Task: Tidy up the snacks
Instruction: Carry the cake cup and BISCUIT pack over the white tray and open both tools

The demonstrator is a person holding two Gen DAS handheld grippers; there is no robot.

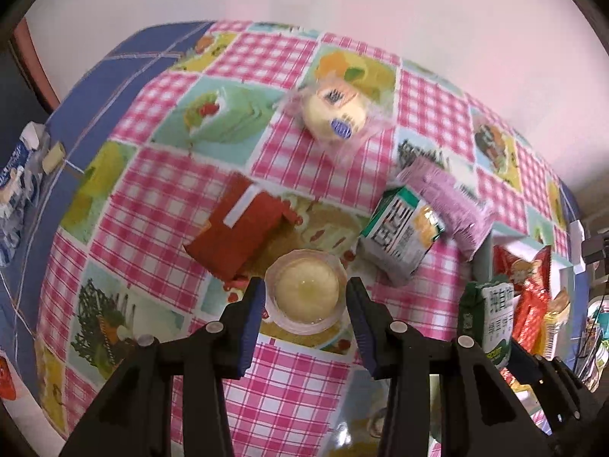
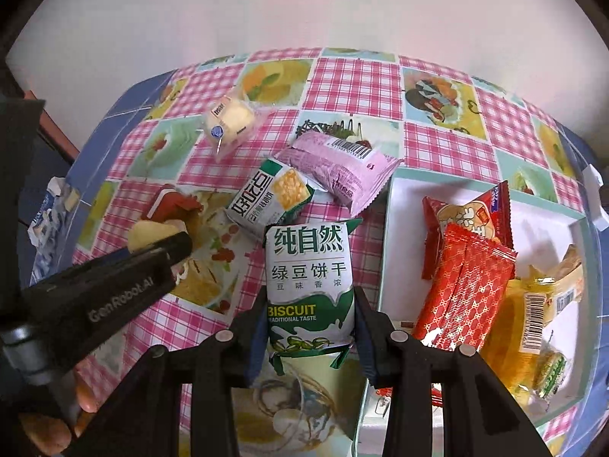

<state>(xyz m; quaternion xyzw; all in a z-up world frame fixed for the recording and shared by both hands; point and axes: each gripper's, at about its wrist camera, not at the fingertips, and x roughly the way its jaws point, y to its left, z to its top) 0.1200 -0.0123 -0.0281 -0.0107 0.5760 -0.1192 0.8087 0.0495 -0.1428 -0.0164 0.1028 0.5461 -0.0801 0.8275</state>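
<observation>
Worktop point(image 2: 354, 76) draped in patchwork-print cloth point(image 1: 274, 49): pink-and-white gingham squares alternating with pale panels showing cakes and fruit. Blue border with thin white grid lines point(image 1: 152, 47) along cloth's far-left edge. Plain pale wall point(image 2: 304, 7) behind, faintly pink-tinted, lit softly and evenly. Reddish-brown strip point(image 1: 28, 43) at wall's left end, dark area beside it. Blurred clutter point(image 1: 593, 327) beyond worktop's right edge in left wrist view, too indistinct to identify.

Snack packets point(image 2: 462, 285) inside box point(image 2: 388, 228), right of table point(image 2: 354, 72).
</observation>
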